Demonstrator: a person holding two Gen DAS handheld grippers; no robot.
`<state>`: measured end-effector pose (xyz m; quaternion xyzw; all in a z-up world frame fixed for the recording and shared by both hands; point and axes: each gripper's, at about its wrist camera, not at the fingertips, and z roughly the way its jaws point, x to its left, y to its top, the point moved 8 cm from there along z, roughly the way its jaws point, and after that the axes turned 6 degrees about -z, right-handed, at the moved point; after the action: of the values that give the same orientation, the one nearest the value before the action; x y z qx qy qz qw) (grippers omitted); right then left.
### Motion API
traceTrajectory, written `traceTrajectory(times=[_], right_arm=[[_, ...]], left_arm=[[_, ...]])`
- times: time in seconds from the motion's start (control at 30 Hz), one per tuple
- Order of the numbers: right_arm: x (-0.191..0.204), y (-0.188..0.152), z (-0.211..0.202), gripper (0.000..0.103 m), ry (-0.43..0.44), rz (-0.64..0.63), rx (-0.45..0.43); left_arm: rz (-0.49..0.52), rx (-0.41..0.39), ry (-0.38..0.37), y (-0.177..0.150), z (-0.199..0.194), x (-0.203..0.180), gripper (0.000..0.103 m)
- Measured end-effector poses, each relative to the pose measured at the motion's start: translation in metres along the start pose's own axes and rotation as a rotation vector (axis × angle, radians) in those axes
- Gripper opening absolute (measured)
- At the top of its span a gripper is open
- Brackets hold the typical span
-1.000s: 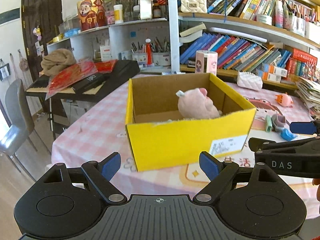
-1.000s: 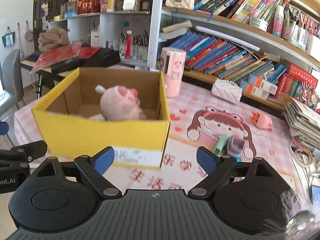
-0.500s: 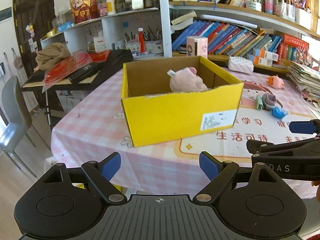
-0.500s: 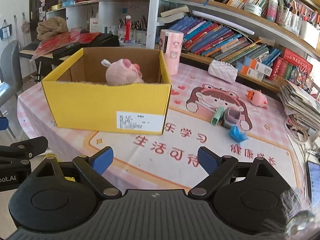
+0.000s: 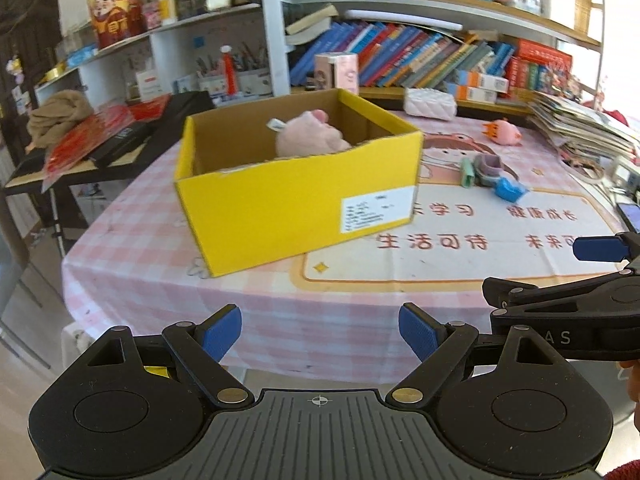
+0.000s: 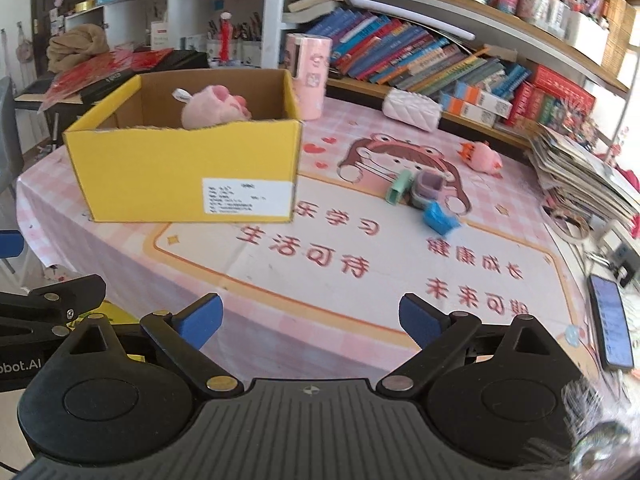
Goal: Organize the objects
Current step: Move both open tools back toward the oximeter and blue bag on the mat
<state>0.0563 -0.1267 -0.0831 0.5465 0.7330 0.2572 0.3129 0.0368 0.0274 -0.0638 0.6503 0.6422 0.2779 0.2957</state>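
Observation:
A yellow cardboard box (image 5: pixel 296 204) (image 6: pixel 188 168) stands on the pink checked table with a pink plush pig (image 5: pixel 308 140) (image 6: pixel 214 110) inside. A green piece (image 6: pixel 399 187), a purple-grey piece (image 6: pixel 428 186), a blue piece (image 6: pixel 439 218) and a small pink plush (image 6: pixel 482 156) lie on the mat to the box's right. My left gripper (image 5: pixel 320 330) is open and empty, back from the table's front edge. My right gripper (image 6: pixel 310 316) is open and empty over the front edge.
A pink tissue box (image 6: pixel 308 74) and a white quilted pouch (image 6: pixel 412 108) sit at the back by the bookshelf. A stack of magazines (image 6: pixel 580 184) and a phone (image 6: pixel 610 320) lie at the right. A black side table (image 5: pixel 120 140) with red packets stands left.
Both grippers have drawn back from the box toward the table's front edge, so the box looks smaller and farther. Both stay open and empty.

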Motion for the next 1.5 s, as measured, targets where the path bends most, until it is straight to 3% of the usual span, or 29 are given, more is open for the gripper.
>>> traceTrajectory(times=[0.83,1.5], right_arm=[[-0.095,-0.023,0.009,0.096,-0.164,0.140,0.077],[-0.173,0.020,0.067,0.096,-0.131,0.094,0.067]], left_arm=[[0.139,0.005,-0.157,0.028,0.037,-0.094,0.088],[0.081,0.013,-0.118,0.075,0.098,-0.151,0.088]])
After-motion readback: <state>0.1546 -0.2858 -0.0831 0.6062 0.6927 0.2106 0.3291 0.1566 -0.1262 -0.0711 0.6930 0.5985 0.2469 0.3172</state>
